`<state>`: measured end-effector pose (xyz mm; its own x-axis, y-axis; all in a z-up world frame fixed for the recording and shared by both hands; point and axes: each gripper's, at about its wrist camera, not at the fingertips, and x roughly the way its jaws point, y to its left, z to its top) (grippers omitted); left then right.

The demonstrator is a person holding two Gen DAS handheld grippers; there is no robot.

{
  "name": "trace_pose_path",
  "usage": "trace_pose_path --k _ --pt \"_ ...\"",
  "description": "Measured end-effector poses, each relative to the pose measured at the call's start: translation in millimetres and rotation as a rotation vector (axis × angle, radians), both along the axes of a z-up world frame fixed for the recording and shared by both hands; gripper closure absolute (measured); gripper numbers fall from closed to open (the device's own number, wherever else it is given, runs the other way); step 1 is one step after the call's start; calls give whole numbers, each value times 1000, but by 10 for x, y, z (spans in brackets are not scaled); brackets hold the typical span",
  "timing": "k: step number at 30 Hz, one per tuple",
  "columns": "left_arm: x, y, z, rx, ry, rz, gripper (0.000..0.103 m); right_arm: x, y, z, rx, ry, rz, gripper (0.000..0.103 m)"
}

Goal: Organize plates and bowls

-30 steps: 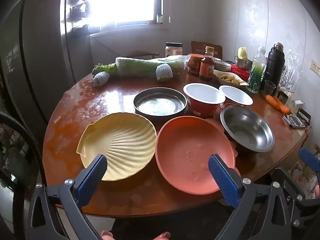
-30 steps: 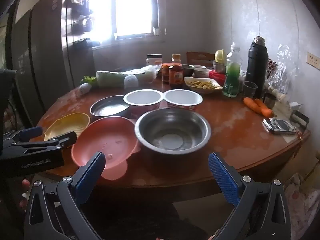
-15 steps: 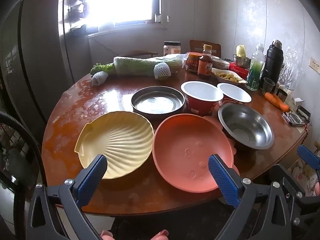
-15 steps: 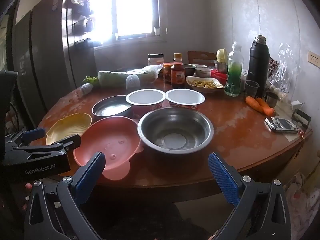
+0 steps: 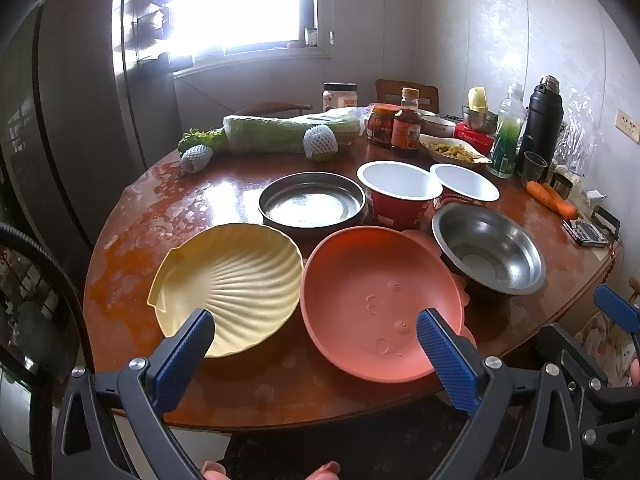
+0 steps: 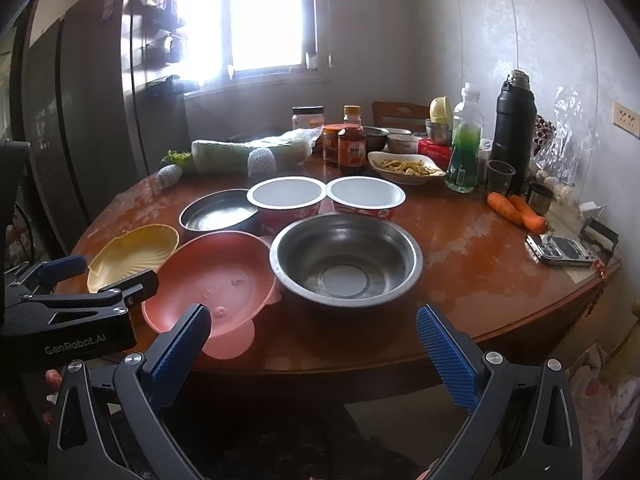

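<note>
Dishes are spread over the near half of a round wooden worktop (image 5: 168,216). The left gripper (image 5: 314,330) is held with its jaws wide apart and empty, above the near edge. Just beyond the left jaw a yellow shell plate (image 5: 230,284) is seen, and ahead of the right jaw a pink plate (image 5: 380,300), its rim partly covered by that jaw's blue pad. The two plates lie side by side, almost touching. Farther ahead between the jaws a steel pan (image 5: 312,204) is placed, with a red cup (image 5: 400,194) and a second white-lined cup (image 5: 466,184) to its right.

The right gripper (image 6: 314,330) is likewise held with jaws apart, nothing between them, short of the worktop edge. Straight ahead between these jaws a steel bowl (image 6: 346,258) sits, its rim against the pink plate on the left. The left gripper's body is seen at the left edge of this view, beside the yellow plate.

Beyond the dishes, well past both jaws, a wrapped cabbage (image 5: 280,132), sauce bottle (image 5: 406,124), black flask (image 6: 514,128) and carrots (image 6: 516,210) are stood or laid.
</note>
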<state>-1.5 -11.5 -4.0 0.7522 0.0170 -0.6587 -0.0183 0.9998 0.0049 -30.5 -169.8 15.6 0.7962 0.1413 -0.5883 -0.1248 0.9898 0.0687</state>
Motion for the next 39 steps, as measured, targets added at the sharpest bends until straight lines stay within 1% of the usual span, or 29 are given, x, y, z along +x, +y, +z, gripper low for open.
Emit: trace_pose_path --k 14,39 --pt "-1 0 5 4 -2 -1 1 8 0 -28 -3 14 13 0" --pt "-24 -11 24 12 -10 -12 1 11 16 -17 -4 11 23 0"
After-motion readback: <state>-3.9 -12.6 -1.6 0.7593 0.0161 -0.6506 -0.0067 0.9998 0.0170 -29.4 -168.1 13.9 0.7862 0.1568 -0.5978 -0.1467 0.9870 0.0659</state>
